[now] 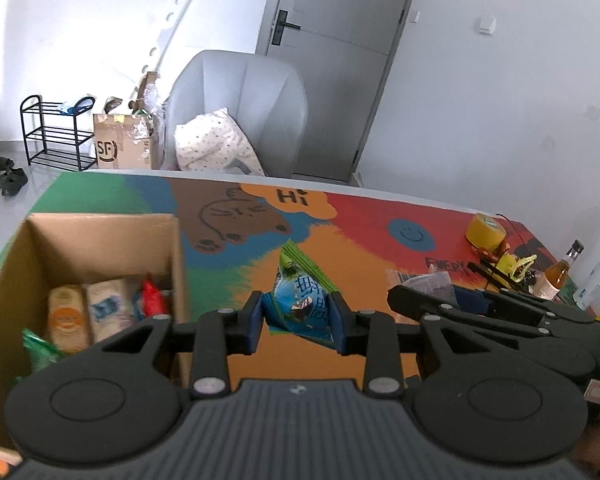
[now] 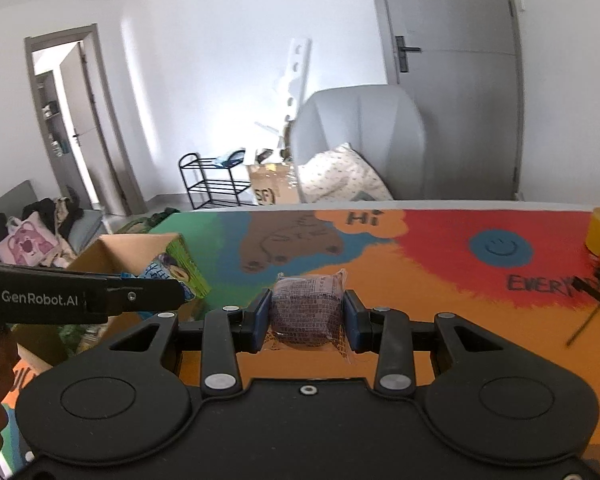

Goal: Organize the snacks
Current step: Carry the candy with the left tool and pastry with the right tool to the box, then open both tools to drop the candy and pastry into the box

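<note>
The colourful cartoon-printed table mat [image 1: 340,236] is carrying an open brown cardboard box [image 1: 100,232] at its left end, already holding several snack packs. The left gripper [image 1: 298,316] is clamping a green-and-blue foil snack packet [image 1: 300,296], its long axis upright, hanging just right of the box wall. The right gripper [image 2: 306,316] is pinching a dark purple clear-wrapped cake [image 2: 306,310] over the mat, farther from the box, so the left one probably drops first, moving leftward.

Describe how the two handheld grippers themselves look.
Both are matte black plastic. The left gripper and right gripper have blue pads, silver rivets, round discs on the base and a ribbed centre. The left gripper's side reads "GenRobot.AI" in white. No cables or sleeves show.
</note>
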Demonstrator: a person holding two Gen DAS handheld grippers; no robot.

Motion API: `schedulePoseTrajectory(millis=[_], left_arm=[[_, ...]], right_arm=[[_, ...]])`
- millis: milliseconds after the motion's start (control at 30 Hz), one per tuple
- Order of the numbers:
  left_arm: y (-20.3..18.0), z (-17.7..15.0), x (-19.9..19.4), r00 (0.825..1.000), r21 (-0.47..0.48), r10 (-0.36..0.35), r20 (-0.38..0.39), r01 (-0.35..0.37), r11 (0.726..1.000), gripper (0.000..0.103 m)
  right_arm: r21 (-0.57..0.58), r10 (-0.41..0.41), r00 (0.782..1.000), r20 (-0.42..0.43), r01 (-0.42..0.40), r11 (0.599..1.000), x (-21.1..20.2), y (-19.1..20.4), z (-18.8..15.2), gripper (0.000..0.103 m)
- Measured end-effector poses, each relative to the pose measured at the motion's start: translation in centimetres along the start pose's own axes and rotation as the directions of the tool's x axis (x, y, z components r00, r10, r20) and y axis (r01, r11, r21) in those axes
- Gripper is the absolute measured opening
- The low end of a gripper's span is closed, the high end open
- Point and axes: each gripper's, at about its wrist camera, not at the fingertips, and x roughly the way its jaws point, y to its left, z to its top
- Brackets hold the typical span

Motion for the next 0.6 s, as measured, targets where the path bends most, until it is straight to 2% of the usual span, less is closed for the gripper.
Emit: schedulePoseTrajectory(millis=[267, 600], left_arm=[[3.4, 0.9, -2.2, 0.999, -0.013, 0.041, 0.033, -0.04, 0.999, 0.033], [8.6, 1.1, -3.6, 0.992, -0.09, 0.119, 0.045, -0.114, 0.989, 0.033]], right_arm=[[-0.033, 0.065, 0.998, 0.012, -0.065, 0.997, 1.1, 2.6, 1.3, 0.036], [-0.066, 0.123, 0.992, 0.009, -0.122, 0.99, 2.7, 5.7, 2.5, 0.036]])
